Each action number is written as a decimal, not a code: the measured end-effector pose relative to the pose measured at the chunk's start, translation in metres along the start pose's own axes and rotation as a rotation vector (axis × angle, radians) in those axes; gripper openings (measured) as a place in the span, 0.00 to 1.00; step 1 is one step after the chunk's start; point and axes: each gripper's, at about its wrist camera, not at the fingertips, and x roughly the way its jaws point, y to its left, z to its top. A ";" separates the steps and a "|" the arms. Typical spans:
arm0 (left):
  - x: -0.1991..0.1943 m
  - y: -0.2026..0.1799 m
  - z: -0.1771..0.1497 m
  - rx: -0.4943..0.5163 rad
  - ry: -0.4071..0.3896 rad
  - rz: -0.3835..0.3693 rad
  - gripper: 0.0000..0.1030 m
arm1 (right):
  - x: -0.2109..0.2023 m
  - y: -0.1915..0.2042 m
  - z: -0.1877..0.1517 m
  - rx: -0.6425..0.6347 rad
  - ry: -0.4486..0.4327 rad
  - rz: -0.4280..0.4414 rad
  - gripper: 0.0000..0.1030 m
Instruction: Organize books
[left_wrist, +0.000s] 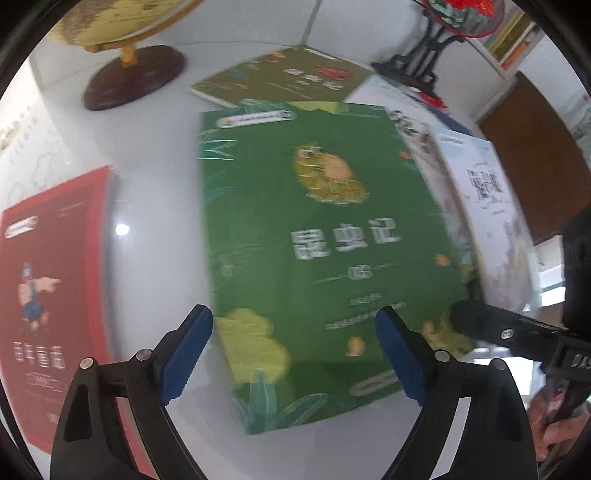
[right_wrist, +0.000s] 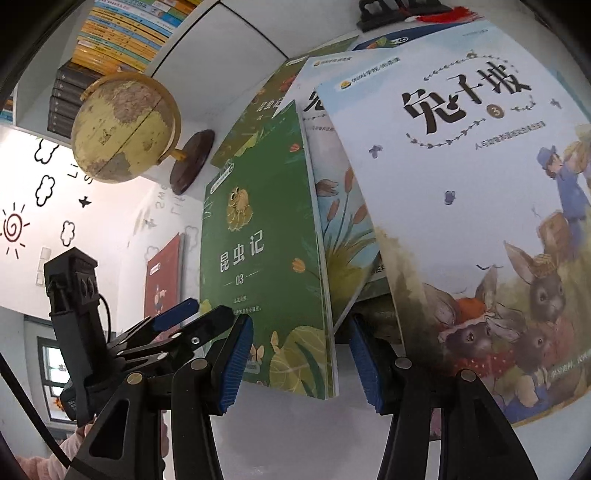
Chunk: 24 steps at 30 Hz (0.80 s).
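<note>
A green insect book (left_wrist: 314, 236) lies on the white table, raised at its right side; it also shows in the right wrist view (right_wrist: 258, 266). My left gripper (left_wrist: 295, 354) is open above its near end, touching nothing. My right gripper (right_wrist: 301, 363) is open with its blue pads either side of the green book's right edge; one of its fingers (left_wrist: 491, 325) shows in the left wrist view at that edge. A pale blue rabbit book (right_wrist: 461, 206) lies to the right, over another pale book (right_wrist: 332, 206). A red book (left_wrist: 51, 280) lies at the left.
An olive green book (left_wrist: 284, 75) lies behind the green one. A yellow globe (right_wrist: 125, 125) on a dark round base (left_wrist: 133, 77) stands at the back left. A black stand (left_wrist: 424, 62) is at the back right. Shelved books (right_wrist: 122, 33) fill the wall behind.
</note>
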 end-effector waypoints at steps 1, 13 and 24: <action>0.001 -0.005 -0.001 0.008 0.008 0.007 0.86 | 0.001 0.000 0.001 0.002 0.008 0.008 0.50; -0.002 0.002 -0.004 -0.104 0.001 -0.049 0.86 | -0.010 0.009 0.000 -0.027 0.066 0.143 0.50; -0.004 0.001 -0.007 -0.090 0.005 -0.058 0.86 | -0.008 0.021 -0.002 -0.078 0.065 0.219 0.41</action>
